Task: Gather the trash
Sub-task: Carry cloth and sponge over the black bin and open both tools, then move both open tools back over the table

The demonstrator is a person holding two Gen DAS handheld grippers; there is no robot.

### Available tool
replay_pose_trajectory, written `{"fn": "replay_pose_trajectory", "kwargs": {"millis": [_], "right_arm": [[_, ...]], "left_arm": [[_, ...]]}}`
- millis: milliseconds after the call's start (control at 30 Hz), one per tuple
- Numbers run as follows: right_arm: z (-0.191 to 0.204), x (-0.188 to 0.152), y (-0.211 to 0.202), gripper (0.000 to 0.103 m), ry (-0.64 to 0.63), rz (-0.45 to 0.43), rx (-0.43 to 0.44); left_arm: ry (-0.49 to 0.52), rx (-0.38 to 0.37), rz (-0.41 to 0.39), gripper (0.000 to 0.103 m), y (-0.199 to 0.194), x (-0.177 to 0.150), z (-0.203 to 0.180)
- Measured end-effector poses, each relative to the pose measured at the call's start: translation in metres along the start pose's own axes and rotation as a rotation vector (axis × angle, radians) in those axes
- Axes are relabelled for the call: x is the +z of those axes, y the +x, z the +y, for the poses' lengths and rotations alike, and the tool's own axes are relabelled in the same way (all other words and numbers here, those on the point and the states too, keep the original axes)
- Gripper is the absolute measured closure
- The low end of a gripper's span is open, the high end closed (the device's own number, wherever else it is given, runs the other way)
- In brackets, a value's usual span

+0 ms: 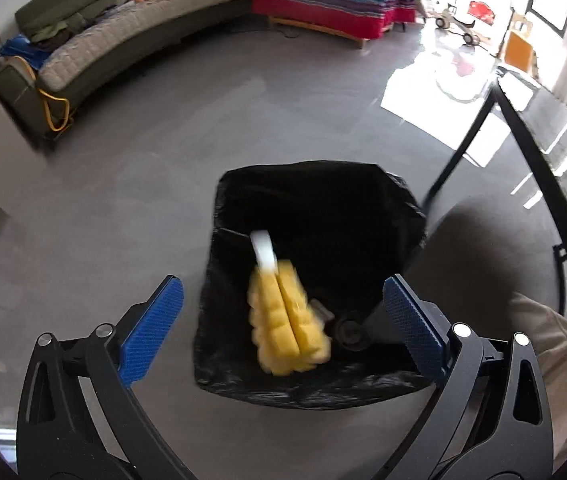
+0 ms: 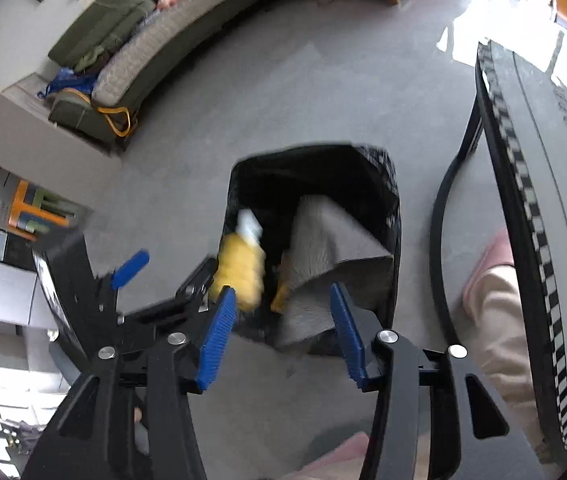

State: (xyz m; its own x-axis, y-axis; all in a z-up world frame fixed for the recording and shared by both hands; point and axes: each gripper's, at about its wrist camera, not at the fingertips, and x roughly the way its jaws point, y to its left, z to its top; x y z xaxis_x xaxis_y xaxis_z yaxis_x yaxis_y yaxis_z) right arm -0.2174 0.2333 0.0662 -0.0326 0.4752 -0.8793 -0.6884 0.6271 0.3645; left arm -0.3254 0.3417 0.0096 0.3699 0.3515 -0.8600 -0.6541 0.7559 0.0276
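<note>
Grey living-room floor [image 1: 131, 184], sofa [image 1: 123, 40] behind. Both hand-held grippers spread wide, empty: left hand-held gripper [image 1: 283, 320], right hand-held gripper [image 2: 283, 332]. Blurred yellow sponge [image 1: 285, 320] mid-drop over black-lined bin [image 1: 399, 204]. Risk: could catch rim beside grey cardboard [image 2: 331, 248], bounce onto floor.

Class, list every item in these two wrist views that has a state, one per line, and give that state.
left gripper: open, holding nothing, above the bin
right gripper: open, holding nothing
yellow sponge brush: motion-blurred, free of both grippers, over the bin opening
trash bin: open-topped, lined with a black bag
grey cardboard piece: inside the bin, leaning, folded
</note>
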Motion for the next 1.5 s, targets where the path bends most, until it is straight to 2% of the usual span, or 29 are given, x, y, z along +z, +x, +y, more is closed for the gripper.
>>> {"fn": "replay_pose_trajectory", "kwargs": {"millis": [200,400,567,767,967,1200,1500], "right_arm": [[-0.006,-0.004,-0.01,0.052,0.007,-0.032,0.009],[-0.023,-0.004,-0.015,0.052,0.034,-0.047,0.024],[-0.04,-0.007,-0.028,0.052,0.05,-0.074,0.035],[-0.075,-0.011,-0.053,0.052,0.083,-0.124,0.017],[-0.118,-0.015,-0.081,0.052,0.134,-0.171,0.003],[-0.168,-0.027,-0.115,0.052,0.21,-0.225,-0.004],[-0.248,-0.044,-0.165,0.052,0.327,-0.3,-0.076]], "left_arm": [[-0.047,-0.025,0.003,0.006,0.001,0.001,0.021],[-0.055,-0.069,0.008,0.006,0.003,0.001,0.018],[-0.016,-0.121,0.004,0.006,-0.005,0.005,-0.003],[0.039,-0.225,-0.005,0.006,-0.021,0.016,-0.048],[0.096,-0.295,-0.01,0.006,-0.031,0.024,-0.094],[0.178,-0.335,-0.018,0.006,-0.041,0.036,-0.15],[0.302,-0.413,-0.029,0.006,-0.059,0.054,-0.235]]}}
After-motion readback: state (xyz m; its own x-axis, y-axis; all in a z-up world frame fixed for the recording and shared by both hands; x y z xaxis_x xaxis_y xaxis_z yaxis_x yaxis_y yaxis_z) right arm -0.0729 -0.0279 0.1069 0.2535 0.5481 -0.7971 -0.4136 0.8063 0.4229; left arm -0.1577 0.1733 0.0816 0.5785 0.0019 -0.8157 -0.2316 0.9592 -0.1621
